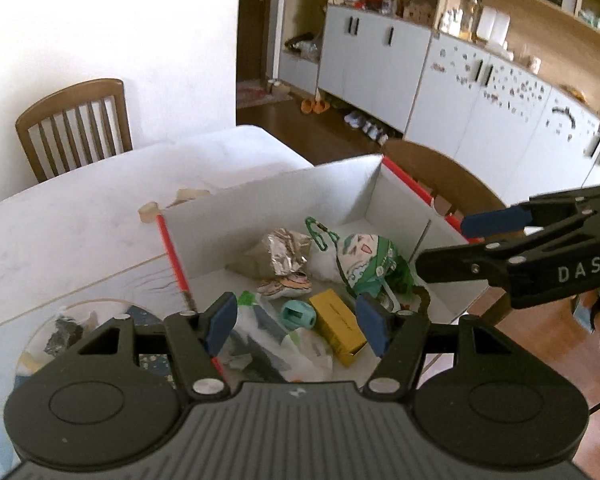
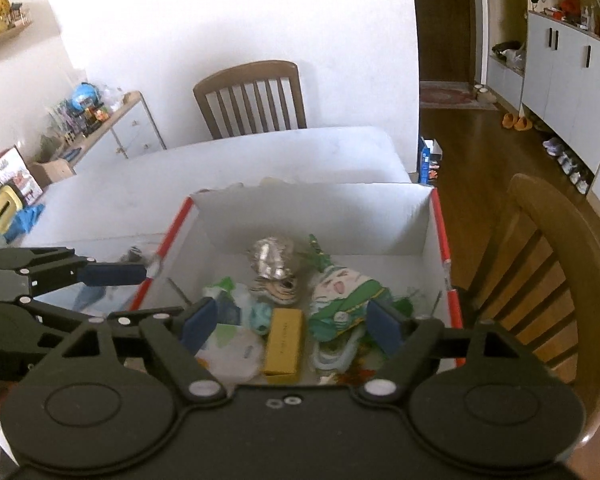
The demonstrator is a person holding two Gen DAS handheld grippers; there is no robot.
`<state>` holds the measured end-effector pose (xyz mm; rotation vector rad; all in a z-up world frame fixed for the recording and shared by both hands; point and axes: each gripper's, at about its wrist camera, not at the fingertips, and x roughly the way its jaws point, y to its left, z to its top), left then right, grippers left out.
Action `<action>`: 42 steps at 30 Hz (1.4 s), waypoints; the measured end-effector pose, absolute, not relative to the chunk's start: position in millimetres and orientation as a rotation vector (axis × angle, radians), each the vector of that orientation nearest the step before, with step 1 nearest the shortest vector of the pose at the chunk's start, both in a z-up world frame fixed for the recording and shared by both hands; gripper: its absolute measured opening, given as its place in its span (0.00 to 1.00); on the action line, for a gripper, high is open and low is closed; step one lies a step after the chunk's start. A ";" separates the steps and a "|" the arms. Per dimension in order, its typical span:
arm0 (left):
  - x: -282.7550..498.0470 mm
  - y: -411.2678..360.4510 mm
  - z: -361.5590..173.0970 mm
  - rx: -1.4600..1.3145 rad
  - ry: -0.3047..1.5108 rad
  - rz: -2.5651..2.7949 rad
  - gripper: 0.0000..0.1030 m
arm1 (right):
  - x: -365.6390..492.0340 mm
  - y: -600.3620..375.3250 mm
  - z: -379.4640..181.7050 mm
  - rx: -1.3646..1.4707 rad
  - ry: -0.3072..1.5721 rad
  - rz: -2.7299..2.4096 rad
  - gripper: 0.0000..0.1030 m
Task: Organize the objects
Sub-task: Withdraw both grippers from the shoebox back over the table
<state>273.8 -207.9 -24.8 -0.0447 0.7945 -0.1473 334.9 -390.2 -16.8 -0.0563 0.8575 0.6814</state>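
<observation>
A white cardboard box with red edges [image 1: 284, 208] [image 2: 300, 216] stands on the white table. Inside lie a yellow carton [image 1: 338, 326] [image 2: 284, 340], a green-and-white plush toy [image 1: 366, 260] [image 2: 344, 300], a crumpled foil wrapper [image 1: 280, 256] [image 2: 272, 258], a teal round object [image 1: 298, 314], a striped plush [image 2: 274, 290] and a clear plastic bag [image 1: 276, 348] [image 2: 232, 348]. My left gripper [image 1: 296, 322] is open and empty above the box's near left side. My right gripper [image 2: 290, 326] is open and empty above the near edge; it shows over the box's right wall in the left wrist view [image 1: 448, 244].
A clear round lid or dish [image 1: 72, 328] lies on the table left of the box. Wooden chairs stand at the far side [image 2: 252, 96] and right of the box [image 2: 540, 280]. White cabinets [image 1: 460, 92] line the right wall. A low sideboard with toys [image 2: 100, 120] stands at the left.
</observation>
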 end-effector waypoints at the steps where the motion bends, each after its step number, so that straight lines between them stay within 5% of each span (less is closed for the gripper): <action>1: 270.5 -203.2 -22.6 -0.053 0.787 -0.145 0.64 | 331.9 -388.1 -14.2 -0.056 0.852 0.684 0.81; 8: 249.3 -162.6 -10.3 -0.091 0.747 -0.101 0.80 | 313.3 -360.7 -2.0 -0.056 0.837 0.717 0.89; 16: 229.3 -108.8 -8.3 -0.127 0.729 -0.042 0.82 | 295.3 -313.9 3.7 -0.072 0.801 0.773 0.96; 20: 221.0 -81.7 -11.5 -0.144 0.723 -0.016 0.96 | 291.0 -289.0 4.0 -0.071 0.798 0.803 0.97; 42: 220.3 37.2 -87.1 -0.128 0.789 0.016 1.00 | 302.8 -130.2 -37.7 -0.221 0.877 0.821 0.97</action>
